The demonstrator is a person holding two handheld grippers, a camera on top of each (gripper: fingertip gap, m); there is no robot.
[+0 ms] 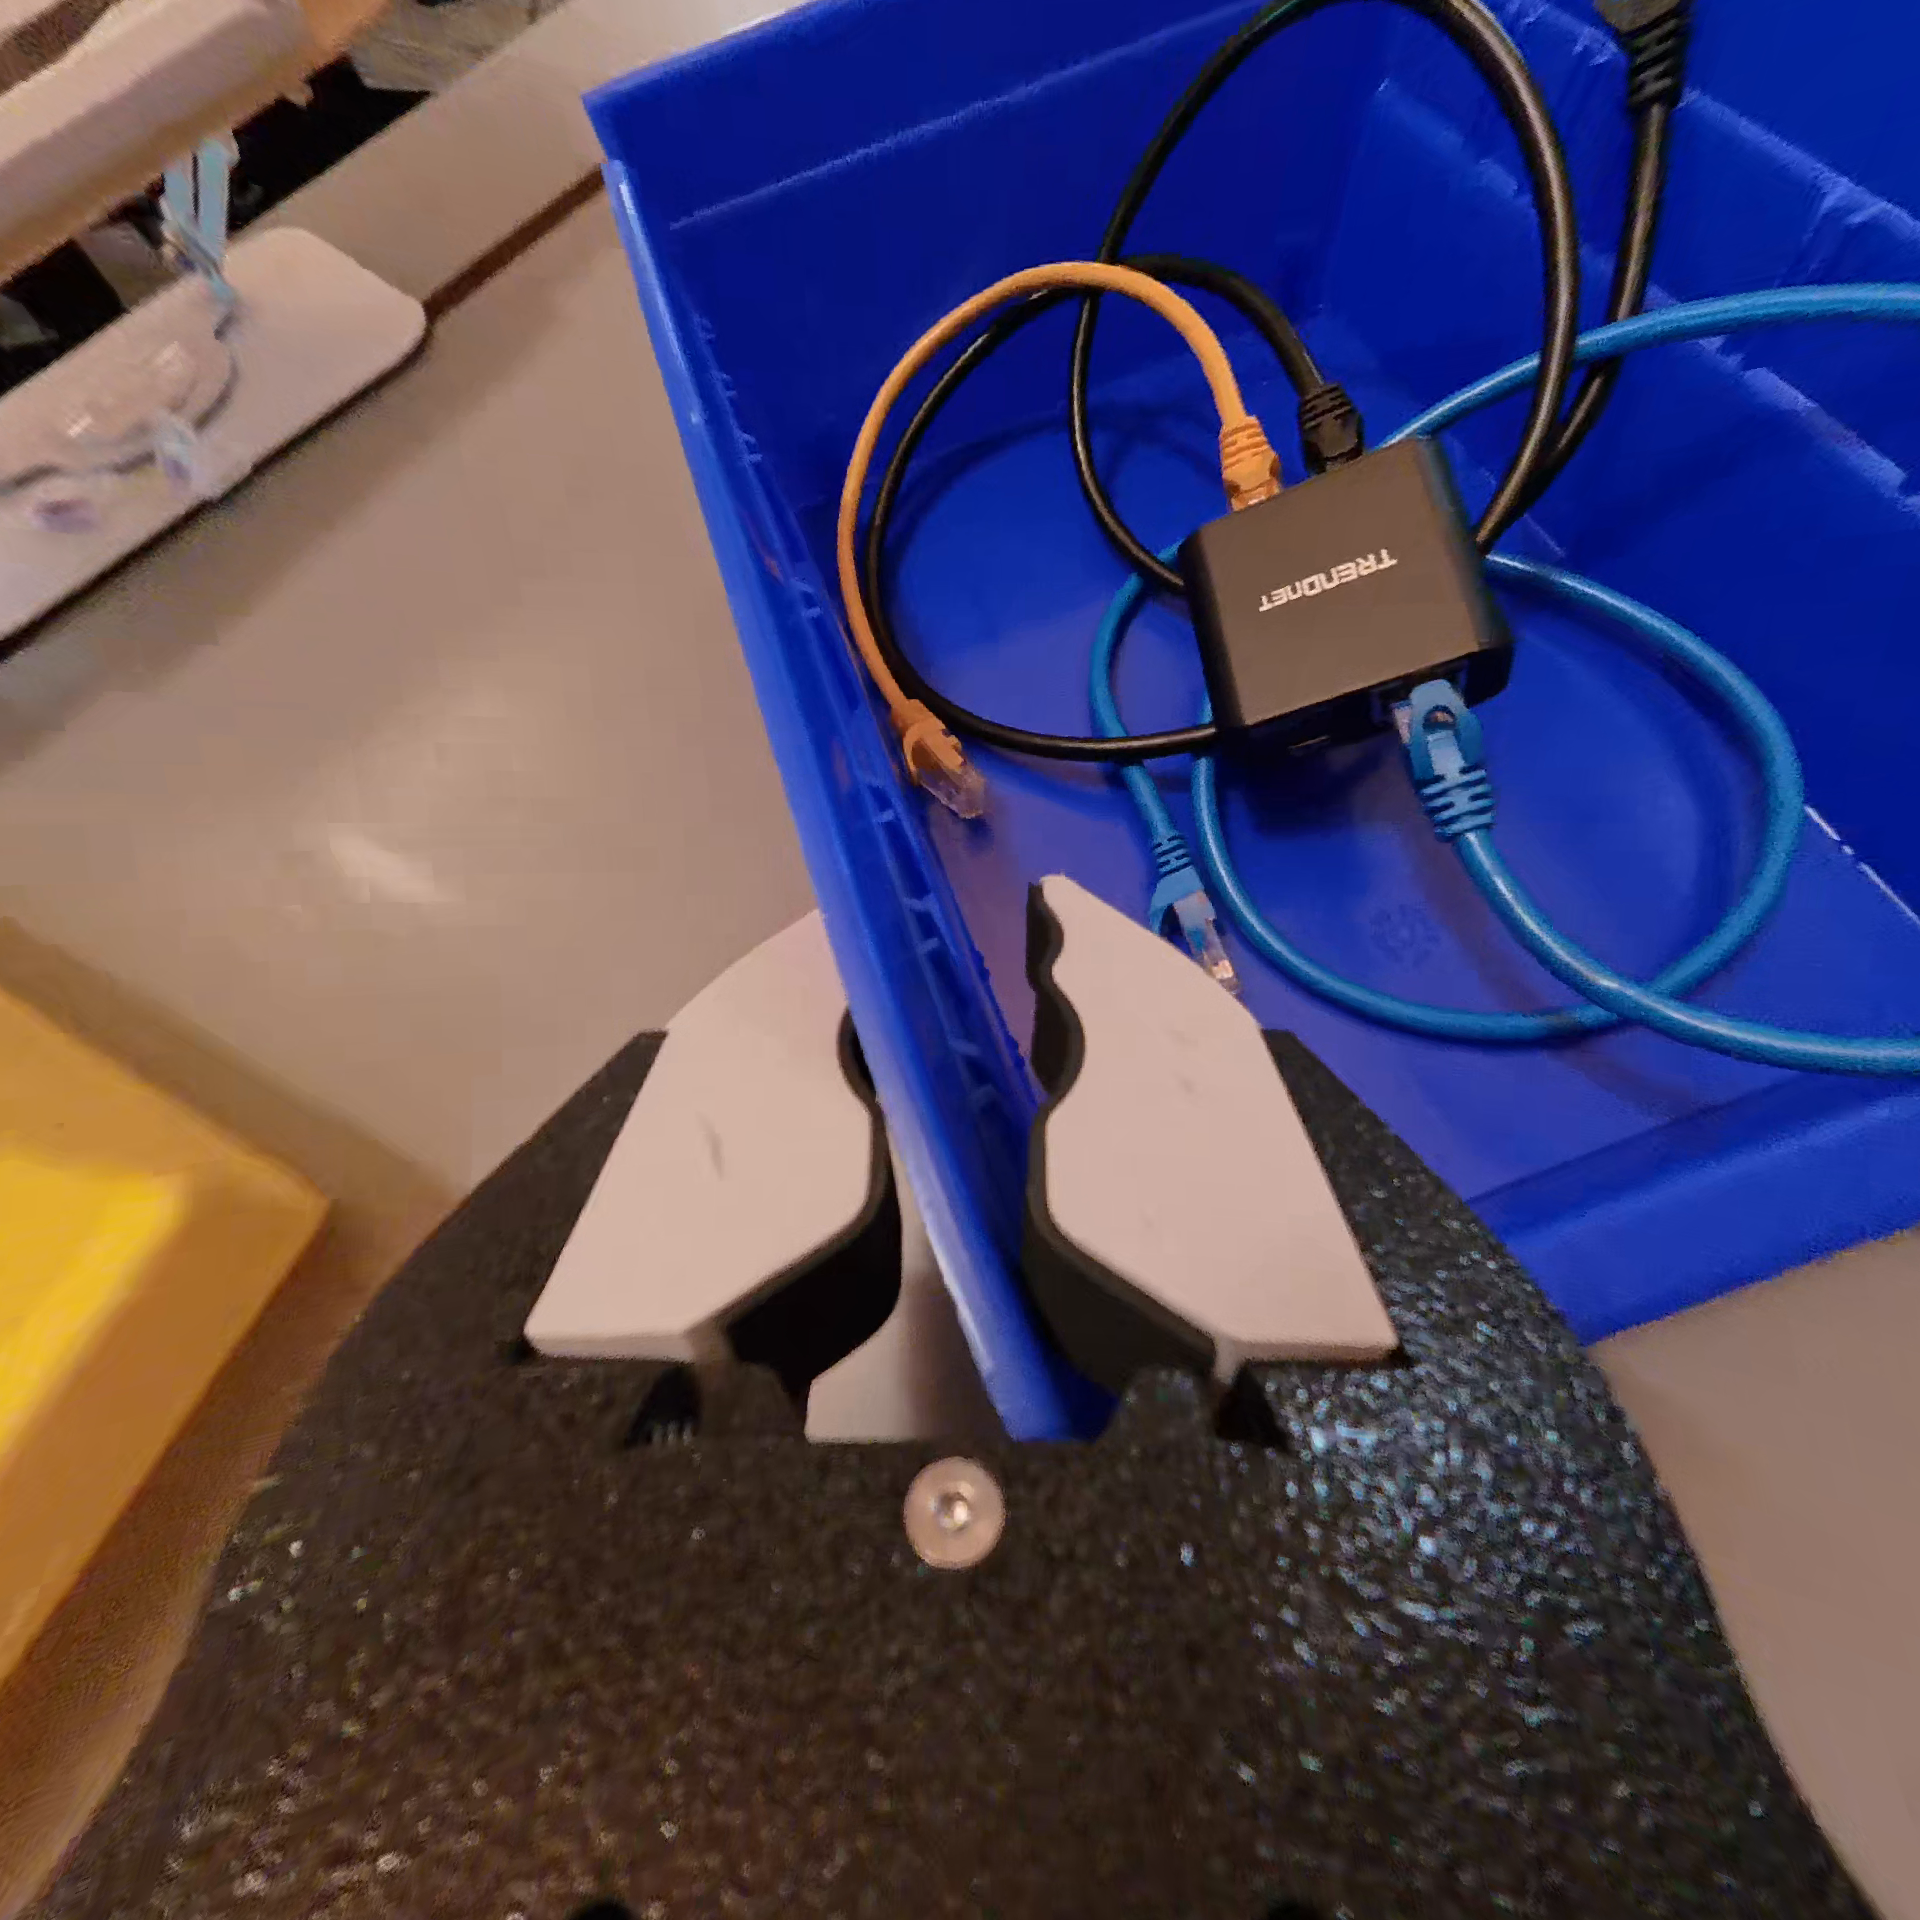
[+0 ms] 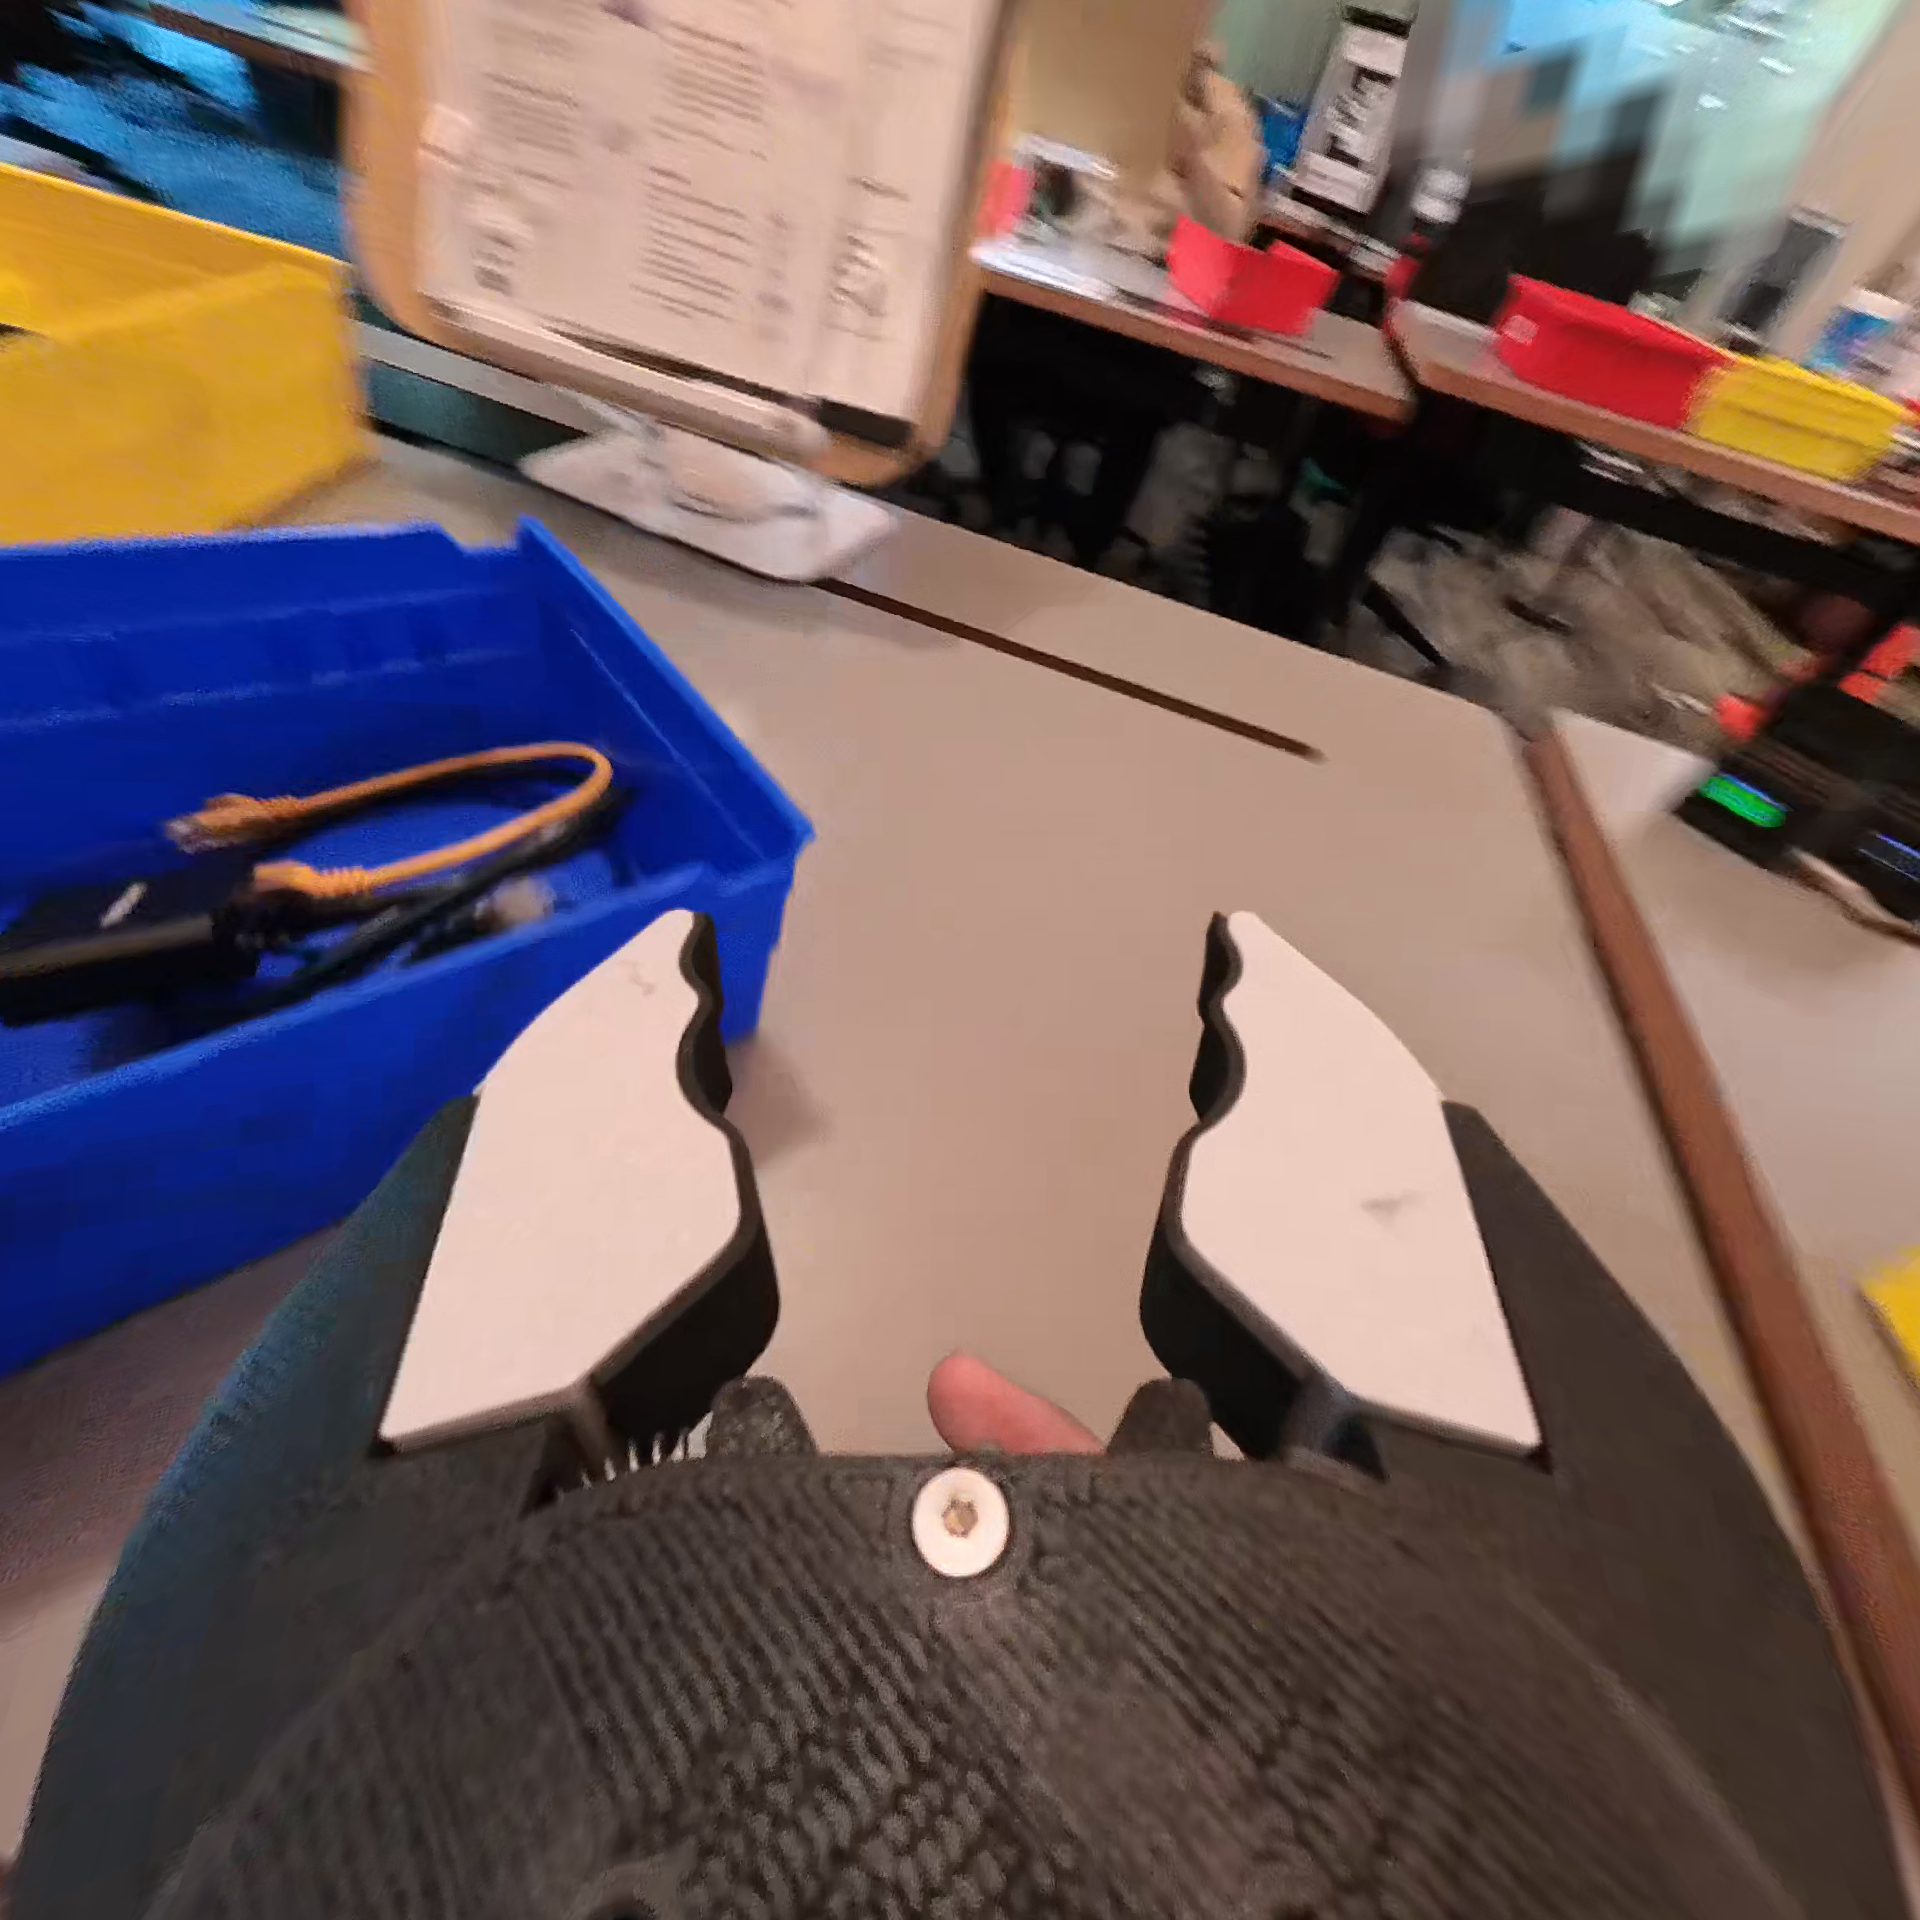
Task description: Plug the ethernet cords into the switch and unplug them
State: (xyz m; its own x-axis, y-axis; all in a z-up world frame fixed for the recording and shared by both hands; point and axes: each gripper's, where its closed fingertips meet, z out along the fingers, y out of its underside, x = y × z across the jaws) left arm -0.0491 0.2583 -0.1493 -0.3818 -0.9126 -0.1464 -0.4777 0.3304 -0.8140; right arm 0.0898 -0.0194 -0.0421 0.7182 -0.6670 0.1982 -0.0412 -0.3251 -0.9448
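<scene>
Black switch (image 1: 1345, 590) beyond left claw (image 1: 945, 987)

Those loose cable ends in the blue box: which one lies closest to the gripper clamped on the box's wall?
The blue cord's loose plug, just past the left gripper. The orange cord's loose plug lies farther along the wall of the blue bin.

Blue bin (image 1: 831, 727) — orange cord (image 1: 862, 499), perhaps yellow-orange

Left gripper (image 1: 940, 997) clamped on blue bin (image 1: 925, 914) wall. Inside: black switch (image 1: 1340, 592) with orange cord (image 1: 883, 499), black cord (image 1: 1143, 187), blue cord (image 1: 1662, 987) plugged in.
</scene>
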